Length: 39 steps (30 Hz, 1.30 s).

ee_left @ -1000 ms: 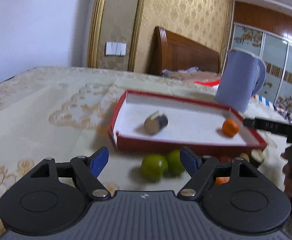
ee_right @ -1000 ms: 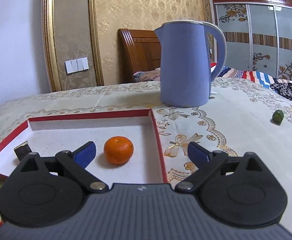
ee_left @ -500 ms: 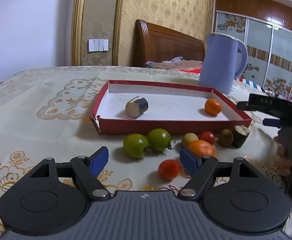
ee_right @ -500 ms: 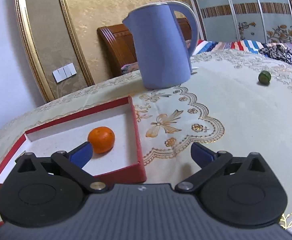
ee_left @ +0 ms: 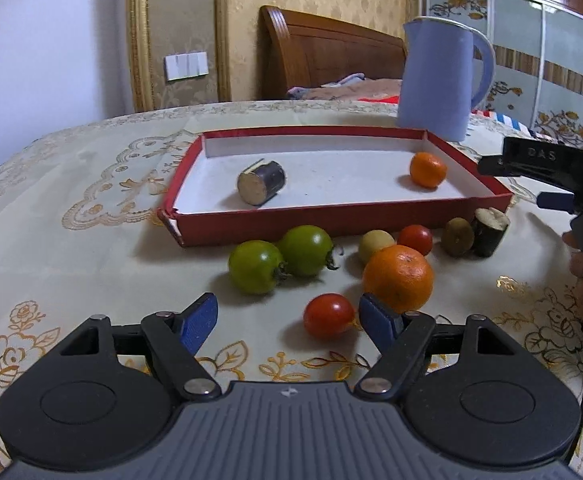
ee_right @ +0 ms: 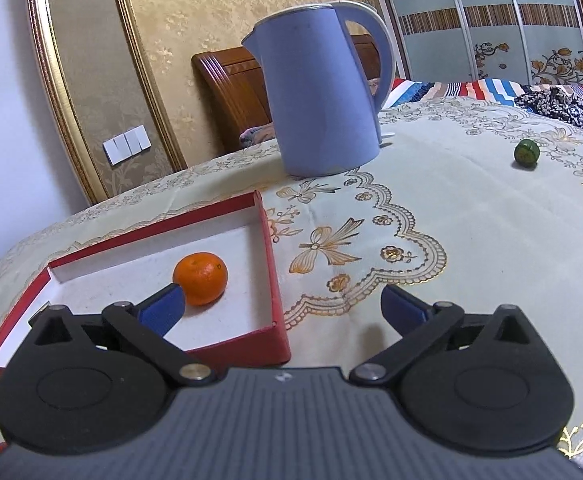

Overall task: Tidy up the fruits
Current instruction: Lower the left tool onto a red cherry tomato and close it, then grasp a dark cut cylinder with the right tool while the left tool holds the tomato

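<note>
Left gripper [ee_left: 289, 318] spread wide, holding nothing; I have it low over the tablecloth [ee_left: 71, 216], a red tomato [ee_left: 328, 315] between its fingers and a large orange [ee_left: 397, 278] just past the right one. Two green tomatoes [ee_left: 279, 258] lie touching, near the red tray [ee_left: 331, 226]. Right gripper [ee_right: 281, 308] equally spread and empty, straddling the tray's corner; small orange [ee_right: 200, 278] inside it, by the left finger. Blue kettle [ee_right: 323, 104] stands beyond

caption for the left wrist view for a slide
Open left gripper faces tomatoes and an orange lying before the red tray.
</note>
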Each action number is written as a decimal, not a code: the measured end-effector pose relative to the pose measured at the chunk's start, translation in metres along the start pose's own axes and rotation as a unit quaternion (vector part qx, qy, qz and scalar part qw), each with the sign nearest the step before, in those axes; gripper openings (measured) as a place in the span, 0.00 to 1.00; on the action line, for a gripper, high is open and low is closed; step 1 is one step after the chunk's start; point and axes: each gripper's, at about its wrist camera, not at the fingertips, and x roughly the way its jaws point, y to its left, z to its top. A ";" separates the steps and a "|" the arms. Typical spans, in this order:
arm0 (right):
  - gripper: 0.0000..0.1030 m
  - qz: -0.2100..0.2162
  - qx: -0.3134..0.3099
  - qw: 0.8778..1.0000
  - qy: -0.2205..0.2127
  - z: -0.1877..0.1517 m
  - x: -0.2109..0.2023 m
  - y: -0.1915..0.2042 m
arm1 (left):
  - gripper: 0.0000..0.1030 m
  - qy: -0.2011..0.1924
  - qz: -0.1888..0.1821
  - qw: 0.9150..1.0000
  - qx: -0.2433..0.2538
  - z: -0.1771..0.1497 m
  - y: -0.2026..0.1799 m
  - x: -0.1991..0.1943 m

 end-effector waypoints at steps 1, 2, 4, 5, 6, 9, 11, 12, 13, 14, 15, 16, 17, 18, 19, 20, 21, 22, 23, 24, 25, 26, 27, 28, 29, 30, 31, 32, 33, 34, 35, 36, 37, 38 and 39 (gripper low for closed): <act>1.00 0.000 0.000 1.000 0.001 0.000 0.000 0.000 | 0.62 0.001 -0.008 1.000 0.001 0.000 -0.001 0.000; 1.00 0.000 0.000 1.000 0.000 0.000 0.000 0.000 | 0.59 0.005 -0.014 1.000 0.002 0.000 -0.001 0.001; 1.00 0.001 -0.001 1.000 0.001 0.000 0.000 0.001 | 0.54 0.010 -0.012 1.000 0.008 0.000 -0.004 0.004; 1.00 0.000 -0.001 1.000 0.001 0.000 0.000 0.001 | 0.54 0.010 -0.011 1.000 0.011 0.000 -0.005 0.004; 1.00 0.000 0.000 1.000 0.001 0.000 0.000 0.000 | 0.50 0.010 -0.015 1.000 0.012 0.000 -0.005 0.004; 1.00 0.000 0.000 1.000 0.001 0.000 0.000 0.000 | 0.35 0.012 -0.023 1.000 0.015 0.001 -0.007 0.005; 1.00 -0.001 0.001 1.000 0.002 0.000 0.000 0.000 | 0.29 0.013 -0.025 0.999 0.025 0.002 -0.011 0.006; 1.00 -0.001 0.002 1.000 0.001 0.000 0.000 0.000 | 0.24 0.012 -0.027 0.999 0.026 0.003 -0.012 0.006; 1.00 -0.001 0.003 1.000 0.001 0.000 0.000 -0.001 | 0.24 0.012 -0.029 0.999 0.029 0.003 -0.013 0.007; 1.00 -0.001 0.004 1.000 0.000 0.000 0.000 -0.001 | 0.24 0.011 -0.029 0.999 0.032 0.003 -0.014 0.007; 1.00 -0.001 0.005 1.000 0.000 0.000 0.000 -0.002 | 0.24 0.009 -0.029 0.999 0.032 0.002 -0.014 0.007; 1.00 0.000 0.005 1.000 0.000 -0.001 0.000 -0.002 | 0.24 0.009 -0.031 0.999 0.030 0.002 -0.013 0.006; 1.00 0.000 0.006 1.000 -0.001 -0.001 0.000 -0.002 | 0.24 0.009 -0.034 0.999 0.027 0.002 -0.011 0.006; 1.00 0.000 0.007 1.000 -0.002 -0.001 -0.001 -0.002 | 0.24 0.010 -0.037 0.999 0.022 0.003 -0.010 0.006; 1.00 0.001 0.008 1.000 -0.004 0.000 -0.001 -0.003 | 0.24 0.010 -0.036 0.999 0.016 0.003 -0.007 0.006; 1.00 0.001 0.011 1.000 -0.005 0.000 -0.002 -0.004 | 0.24 0.010 -0.035 0.999 0.011 0.004 -0.005 0.007; 1.00 0.001 0.012 1.000 -0.005 -0.001 -0.003 -0.005 | 0.24 0.010 -0.033 0.999 0.009 0.004 -0.003 0.007; 1.00 0.004 0.013 1.000 -0.004 -0.001 -0.003 -0.006 | 0.24 0.011 -0.029 0.999 0.007 0.005 0.000 0.007; 1.00 0.006 0.015 1.000 0.000 -0.001 -0.004 -0.007 | 0.24 0.011 -0.025 1.000 0.006 0.005 0.001 0.007; 1.00 0.007 0.016 1.000 0.002 -0.002 -0.005 -0.008 | 0.24 0.011 -0.023 1.000 0.004 0.005 0.004 0.008; 1.00 0.008 0.015 1.000 0.005 -0.003 -0.007 -0.009 | 0.24 0.012 -0.024 1.000 0.002 0.005 0.007 0.008; 1.00 0.010 0.010 1.000 0.008 -0.004 -0.010 -0.010 | 0.24 0.011 -0.024 1.000 -0.001 0.005 0.009 0.008; 1.00 0.012 0.004 1.000 0.009 -0.005 -0.013 -0.010 | 0.24 0.011 -0.023 1.000 -0.005 0.005 0.012 0.008; 1.00 0.015 -0.005 1.000 0.009 -0.007 -0.018 -0.009 | 0.24 0.010 -0.025 1.000 -0.010 0.004 0.015 0.008; 1.00 0.018 -0.014 1.000 0.007 -0.009 -0.024 -0.009 | 0.24 0.009 -0.030 0.999 -0.015 0.004 0.017 0.008; 1.00 0.024 -0.024 0.999 0.005 -0.011 -0.029 -0.008 | 0.24 0.008 -0.034 0.999 -0.020 0.004 0.020 0.008; 1.00 0.028 -0.034 0.999 0.005 -0.012 -0.034 -0.007 | 0.25 0.008 -0.036 0.999 -0.022 0.003 0.021 0.008; 1.00 0.031 -0.047 0.998 0.006 -0.015 -0.038 -0.005 | 0.25 0.007 -0.035 0.999 -0.020 0.003 0.020 0.007; 1.00 0.033 -0.058 0.998 0.009 -0.016 -0.042 -0.005 | 0.24 0.006 -0.033 0.999 -0.016 0.003 0.019 0.007; 1.00 0.036 -0.073 0.997 0.015 -0.018 -0.045 -0.003 | 0.25 0.005 -0.031 0.999 -0.013 0.002 0.018 0.007; 1.00 0.040 -0.085 0.995 0.022 -0.020 -0.046 -0.002 | 0.25 0.004 -0.029 0.999 -0.012 0.002 0.017 0.007; 0.98 0.044 -0.099 0.994 0.031 -0.023 -0.047 0.000 | 0.24 0.004 -0.029 1.000 -0.011 0.002 0.017 0.007; 0.97 0.047 -0.110 0.992 0.038 -0.025 -0.048 0.001 | 0.24 0.004 -0.030 0.999 -0.013 0.002 0.017 0.007; 0.93 0.051 -0.125 0.990 0.045 -0.029 -0.048 0.003 | 0.24 0.004 -0.032 0.999 -0.015 0.002 0.017 0.007; 0.92 0.055 -0.135 0.988 0.049 -0.031 -0.049 0.005 | 0.24 0.004 -0.034 0.999 -0.017 0.002 0.018 0.007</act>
